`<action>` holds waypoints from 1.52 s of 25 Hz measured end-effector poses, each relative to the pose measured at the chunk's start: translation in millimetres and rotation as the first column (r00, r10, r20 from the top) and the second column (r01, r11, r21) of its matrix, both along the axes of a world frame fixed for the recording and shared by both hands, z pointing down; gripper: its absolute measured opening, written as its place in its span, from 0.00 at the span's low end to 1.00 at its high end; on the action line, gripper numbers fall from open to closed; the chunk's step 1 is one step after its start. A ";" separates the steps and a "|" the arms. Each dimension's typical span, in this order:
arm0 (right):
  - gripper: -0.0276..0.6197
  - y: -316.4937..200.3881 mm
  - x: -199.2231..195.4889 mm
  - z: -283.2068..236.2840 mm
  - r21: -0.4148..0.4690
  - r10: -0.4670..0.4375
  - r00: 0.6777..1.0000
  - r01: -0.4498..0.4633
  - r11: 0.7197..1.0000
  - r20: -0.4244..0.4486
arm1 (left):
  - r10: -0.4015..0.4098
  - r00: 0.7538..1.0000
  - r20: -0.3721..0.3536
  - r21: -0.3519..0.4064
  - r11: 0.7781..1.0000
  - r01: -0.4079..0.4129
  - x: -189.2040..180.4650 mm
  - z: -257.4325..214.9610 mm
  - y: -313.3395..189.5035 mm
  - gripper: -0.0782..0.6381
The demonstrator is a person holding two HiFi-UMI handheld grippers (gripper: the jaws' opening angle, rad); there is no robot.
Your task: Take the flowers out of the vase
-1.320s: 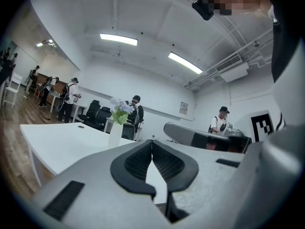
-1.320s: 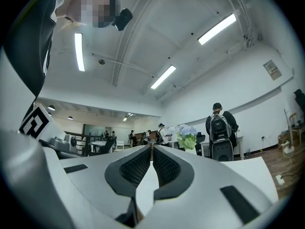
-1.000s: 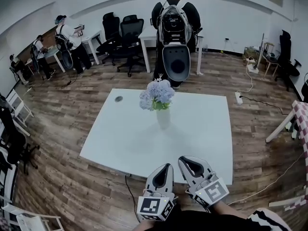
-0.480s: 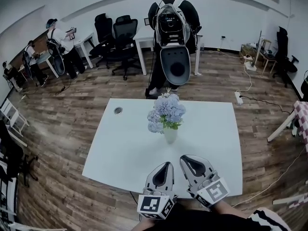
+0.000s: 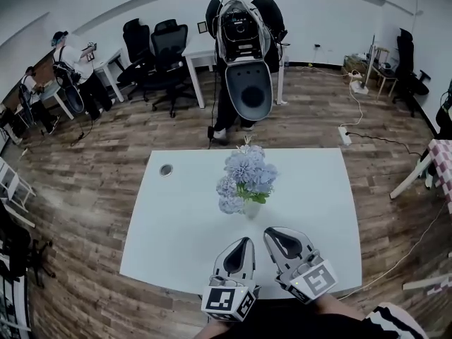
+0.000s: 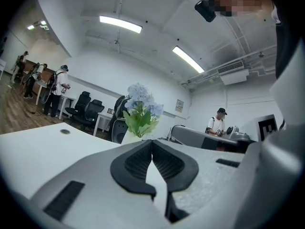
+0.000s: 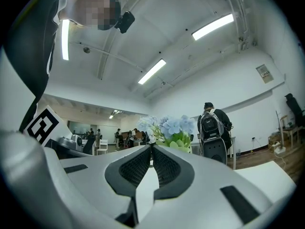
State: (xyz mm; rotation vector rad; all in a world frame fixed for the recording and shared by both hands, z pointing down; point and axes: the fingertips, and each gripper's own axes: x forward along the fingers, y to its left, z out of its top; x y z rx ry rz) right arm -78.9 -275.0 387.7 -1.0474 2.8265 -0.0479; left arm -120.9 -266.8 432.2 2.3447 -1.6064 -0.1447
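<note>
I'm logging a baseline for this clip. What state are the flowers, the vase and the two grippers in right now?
Flowers: standing in the vase, not yet taken out.
Vase: upright on the white table, nothing touching it.
Left gripper: jaws shut, empty, apart from the vase.
Right gripper: jaws shut, empty, apart from the vase.

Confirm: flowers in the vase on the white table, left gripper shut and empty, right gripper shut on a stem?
Wrong on the right gripper: the right gripper view shows its jaws shut on nothing, the flowers beyond the tips. The rest holds: flowers in the vase on the white table, left gripper shut and empty.
</note>
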 end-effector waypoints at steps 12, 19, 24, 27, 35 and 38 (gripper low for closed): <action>0.09 -22.7 1.0 2.3 -0.020 -0.061 0.997 0.060 0.998 -0.041 | -0.039 0.999 -0.006 -0.002 0.999 0.039 -0.4 -8.3 -18.1 0.12; 0.28 -52.8 4.3 11.6 -0.069 -0.069 0.996 0.065 0.995 -0.061 | -0.067 0.998 0.006 -0.004 0.998 0.067 -3.8 -14.0 -30.7 0.12; 0.34 -73.1 7.8 21.4 -0.070 -0.050 0.998 0.047 0.996 -0.050 | -0.081 0.996 0.025 -0.017 0.997 0.081 -4.2 -8.3 -29.2 0.12; 0.35 -86.1 6.5 23.0 -0.060 -0.045 0.997 0.042 0.997 -0.062 | -0.091 0.995 0.039 -0.037 0.995 0.093 -7.7 -2.4 -27.4 0.12; 0.36 -100.5 -5.6 13.0 0.042 -0.081 0.989 0.087 0.995 -0.123 | -0.102 0.994 0.035 -0.091 0.990 0.105 -6.0 18.8 -15.8 0.12; 0.36 -105.4 -11.2 9.6 0.067 -0.100 0.987 0.110 0.992 -0.129 | -0.103 0.994 0.037 -0.087 0.991 0.105 -6.2 15.6 -16.2 0.12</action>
